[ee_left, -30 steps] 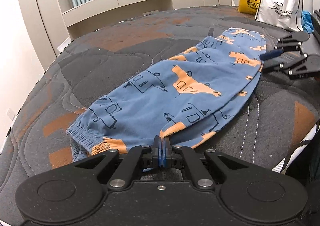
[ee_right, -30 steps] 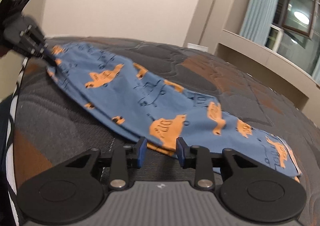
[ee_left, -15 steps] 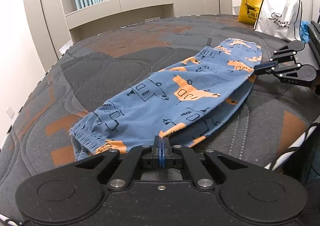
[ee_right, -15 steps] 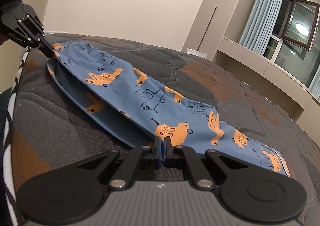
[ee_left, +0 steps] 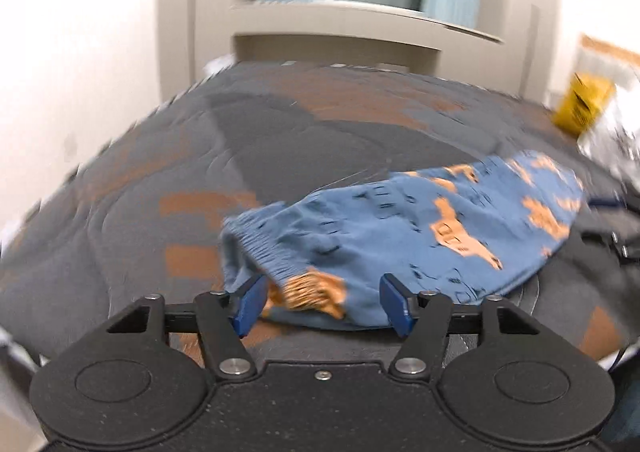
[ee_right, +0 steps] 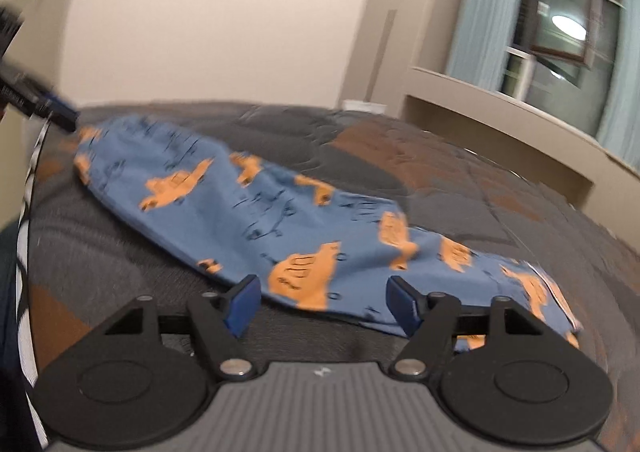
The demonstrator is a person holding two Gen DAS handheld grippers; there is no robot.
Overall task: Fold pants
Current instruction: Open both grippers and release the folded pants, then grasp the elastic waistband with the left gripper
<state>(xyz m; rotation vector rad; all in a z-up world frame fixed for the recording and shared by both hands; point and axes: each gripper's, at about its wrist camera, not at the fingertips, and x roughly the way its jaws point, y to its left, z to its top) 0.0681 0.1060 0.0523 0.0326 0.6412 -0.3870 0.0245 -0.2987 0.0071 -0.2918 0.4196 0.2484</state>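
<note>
right tool (ee_right: 322,302) spread wide, blue pants (ee_right: 280,220) flat on dark quilted bed (ee_right: 460,180)

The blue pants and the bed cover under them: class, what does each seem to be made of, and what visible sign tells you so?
Blue pants: probably soft matte knit cotton or a similar jersey; the cloth drapes limply and its cuff is gathered in elastic ribbing. Bed cover: seemingly quilted woven fabric, matte grey and rust, with stitched curving lines that puff its surface. Motion blur leaves the weave of both uncertain.
</note>
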